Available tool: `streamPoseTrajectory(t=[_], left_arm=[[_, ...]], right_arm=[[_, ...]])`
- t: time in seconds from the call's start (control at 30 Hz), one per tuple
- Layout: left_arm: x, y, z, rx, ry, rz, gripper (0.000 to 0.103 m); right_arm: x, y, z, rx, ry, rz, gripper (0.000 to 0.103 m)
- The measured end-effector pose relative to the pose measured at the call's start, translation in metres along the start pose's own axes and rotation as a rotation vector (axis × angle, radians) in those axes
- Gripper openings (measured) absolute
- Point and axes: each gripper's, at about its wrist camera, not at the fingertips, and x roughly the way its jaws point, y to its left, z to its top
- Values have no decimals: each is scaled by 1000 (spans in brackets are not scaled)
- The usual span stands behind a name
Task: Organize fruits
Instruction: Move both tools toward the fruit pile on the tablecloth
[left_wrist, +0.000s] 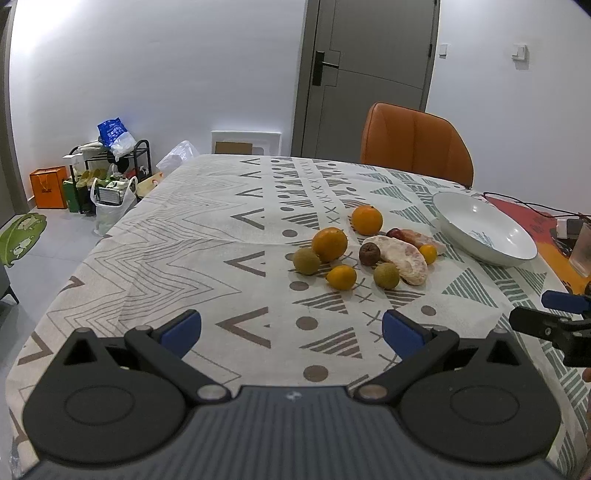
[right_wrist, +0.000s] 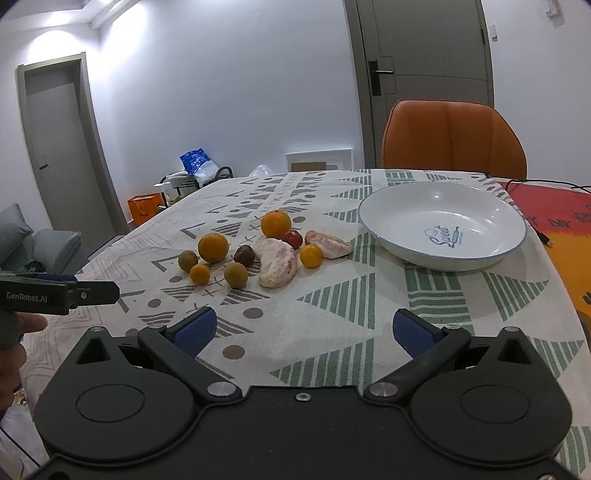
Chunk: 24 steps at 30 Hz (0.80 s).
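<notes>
From the left wrist view, the left gripper (left_wrist: 291, 334) hovers over the near edge of the table's patterned cloth (left_wrist: 177, 236), its blue-padded fingers (left_wrist: 183, 332) spread wide and empty, probably readied for a first pick. The fruits lie loose in a cluster mid-table: two large round oranges (left_wrist: 330, 243), small yellow-orange citrus (left_wrist: 341, 277), greenish-brown round fruits (left_wrist: 306, 260), a dark wrinkled fruit (left_wrist: 369, 254) and peeled pale-pink pomelo segments (left_wrist: 400, 260). The white shallow ceramic bowl (left_wrist: 484, 230) sits toward the right edge, empty, likely the place meant for them. The right gripper (left_wrist: 554, 314) enters at the right edge.

From the right wrist view, the right gripper (right_wrist: 304, 332) likewise hangs open-fingered, holding nothing, aimed between fruit and bowl (right_wrist: 441, 225). A small red fruit (right_wrist: 293, 238) touches the far orange (right_wrist: 276, 224). The orange upholstered chair (right_wrist: 452, 138) stands at the far edge.
</notes>
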Motion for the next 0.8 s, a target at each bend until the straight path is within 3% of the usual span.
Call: streamPoseTrajectory(t=[0.8], left_arm=[[3, -1, 5, 2, -10, -12, 103]], right_arm=[[-5, -5, 1, 11, -30, -6, 103]])
